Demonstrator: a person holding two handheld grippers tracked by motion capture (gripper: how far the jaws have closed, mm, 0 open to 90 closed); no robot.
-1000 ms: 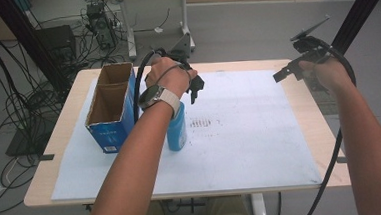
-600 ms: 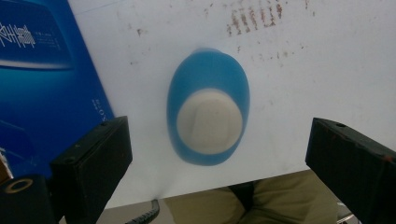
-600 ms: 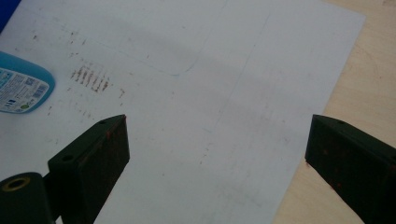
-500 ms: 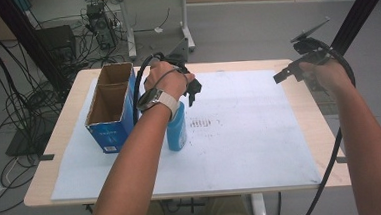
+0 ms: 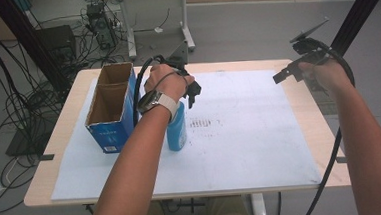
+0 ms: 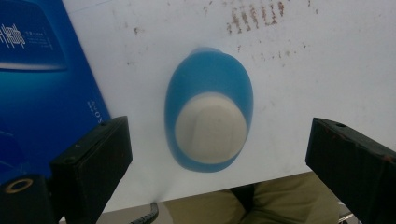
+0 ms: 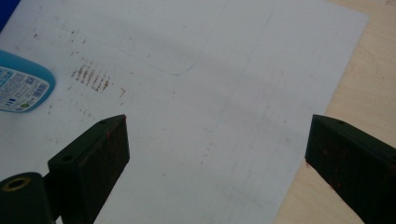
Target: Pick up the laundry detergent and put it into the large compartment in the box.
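Your left gripper (image 6: 217, 154) hangs over the blue bottle (image 6: 208, 109), fingers wide open, bottle upright just beside the box (image 5: 111, 110). R gripper (image 7: 219, 158) open too. Off-centre descent could tip bottle.

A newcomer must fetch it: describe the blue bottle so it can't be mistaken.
Start at the white mat covering the wooden table. On its left stands an open blue carton; right beside it is the blue bottle, upright under the left tool. It is rounded, lighter blue, with a white cap.
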